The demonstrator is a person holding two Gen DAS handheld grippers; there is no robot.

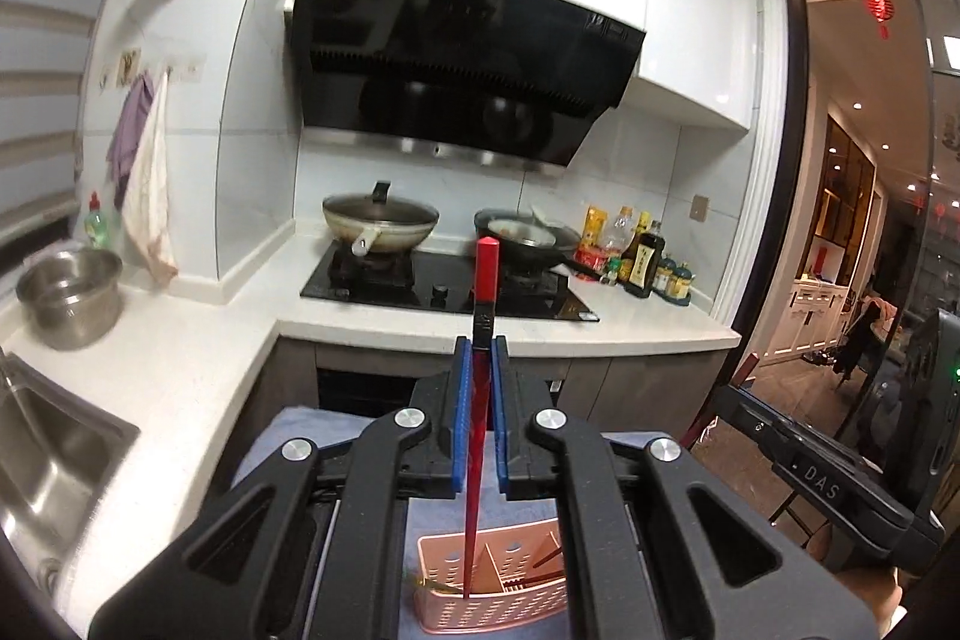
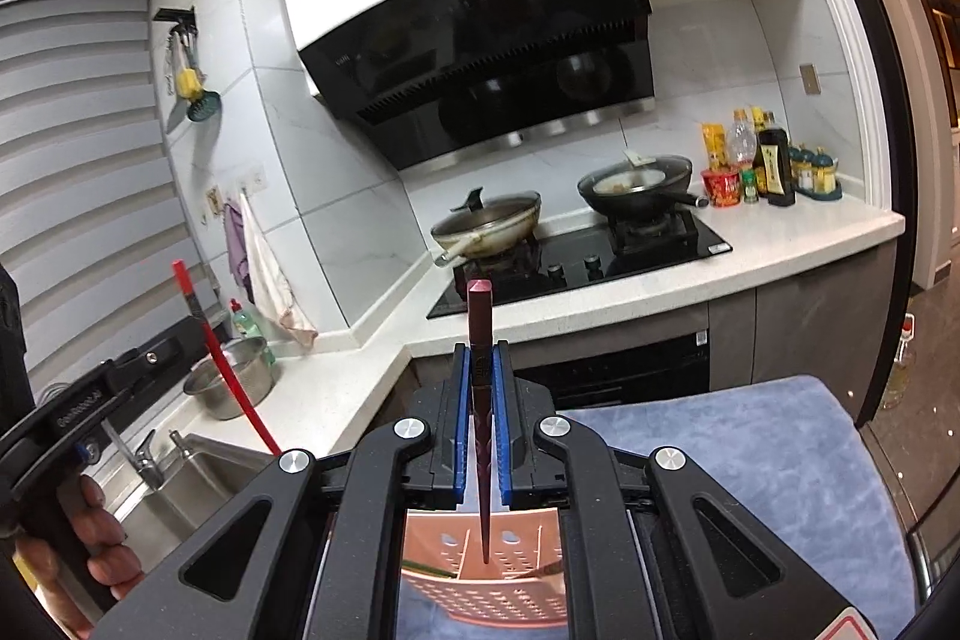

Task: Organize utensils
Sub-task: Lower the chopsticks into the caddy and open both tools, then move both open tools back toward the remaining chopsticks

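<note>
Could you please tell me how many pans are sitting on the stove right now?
2. The pale lidded pan sits on the left burner, and the dark pan holding food sits on the right burner of the stove. No other pan is visible on it.

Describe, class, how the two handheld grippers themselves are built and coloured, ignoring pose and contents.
Both the left gripper and right gripper share one design: matte black angular linkage arms with triangular cut-outs, round silver pivot bolts, and blue-lined jaws. From the right wrist view, the left gripper shows a black pistol-style handle with small white lettering, held by a bare hand.
</note>
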